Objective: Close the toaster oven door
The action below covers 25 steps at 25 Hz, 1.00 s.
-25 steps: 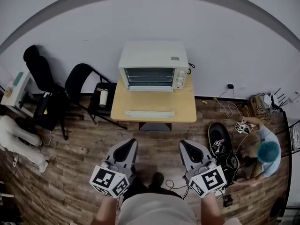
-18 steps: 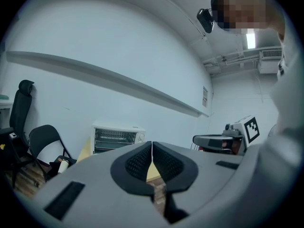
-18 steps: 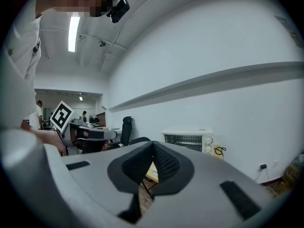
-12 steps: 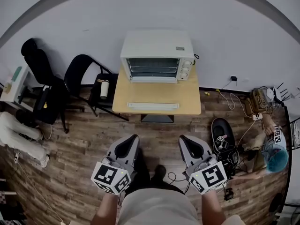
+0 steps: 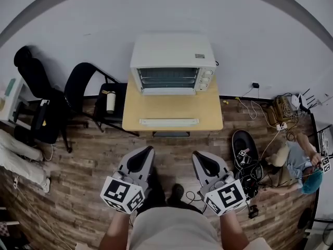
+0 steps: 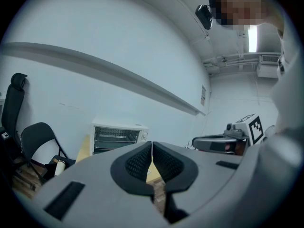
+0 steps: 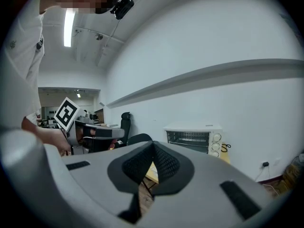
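Observation:
A white toaster oven (image 5: 173, 61) stands at the back of a small wooden table (image 5: 210, 113) against the wall. Its front is open and the wire racks show inside. A white bar (image 5: 168, 122) lies level near the table's front edge; it looks like the handle edge of the lowered glass door. Both grippers are held low over the floor, well short of the table. My left gripper (image 5: 141, 159) is shut and holds nothing. My right gripper (image 5: 202, 160) is shut too, also with nothing in it. The oven (image 6: 116, 137) shows far beyond the left jaws, and likewise the oven (image 7: 192, 139) beyond the right jaws.
Black chairs (image 5: 86, 87) stand left of the table, one with a light bottle (image 5: 110, 101) on its seat. At the right a person (image 5: 299, 165) sits on the wooden floor among cables and a black bag (image 5: 243, 149). A white wall is behind the table.
The view has shifted slightly and the oven looks a little nearer. The person at the right has moved lower in the picture. Both grippers stay shut in about the same place.

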{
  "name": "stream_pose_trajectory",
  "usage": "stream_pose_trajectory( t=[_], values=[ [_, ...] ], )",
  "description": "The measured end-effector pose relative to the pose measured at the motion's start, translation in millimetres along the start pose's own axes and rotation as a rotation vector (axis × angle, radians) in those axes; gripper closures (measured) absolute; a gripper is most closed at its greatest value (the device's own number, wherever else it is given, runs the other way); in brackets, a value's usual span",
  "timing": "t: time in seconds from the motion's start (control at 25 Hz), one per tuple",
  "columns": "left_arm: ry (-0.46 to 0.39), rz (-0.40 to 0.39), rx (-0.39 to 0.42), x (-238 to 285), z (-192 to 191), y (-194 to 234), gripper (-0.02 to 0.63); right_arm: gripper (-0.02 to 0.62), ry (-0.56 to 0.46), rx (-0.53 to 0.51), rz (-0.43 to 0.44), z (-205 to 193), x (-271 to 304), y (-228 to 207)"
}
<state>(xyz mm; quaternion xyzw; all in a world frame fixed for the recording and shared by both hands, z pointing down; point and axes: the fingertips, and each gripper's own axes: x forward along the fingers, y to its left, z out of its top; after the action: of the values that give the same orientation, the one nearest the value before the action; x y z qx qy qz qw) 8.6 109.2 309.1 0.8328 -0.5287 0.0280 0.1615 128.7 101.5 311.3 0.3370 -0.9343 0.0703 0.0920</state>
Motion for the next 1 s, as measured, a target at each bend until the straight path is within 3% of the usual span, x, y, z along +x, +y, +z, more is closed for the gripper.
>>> stream_pose_trajectory(
  t=[0.52,1.0],
  values=[
    [0.047,-0.075,0.002,43,7,59,0.595,0.597,0.077,0.006,-0.079,-8,66,-23],
    [0.106,-0.157,0.014,78,-1,111,0.595,0.597,0.177,-0.011,-0.147,-43,127,-26]
  ],
)
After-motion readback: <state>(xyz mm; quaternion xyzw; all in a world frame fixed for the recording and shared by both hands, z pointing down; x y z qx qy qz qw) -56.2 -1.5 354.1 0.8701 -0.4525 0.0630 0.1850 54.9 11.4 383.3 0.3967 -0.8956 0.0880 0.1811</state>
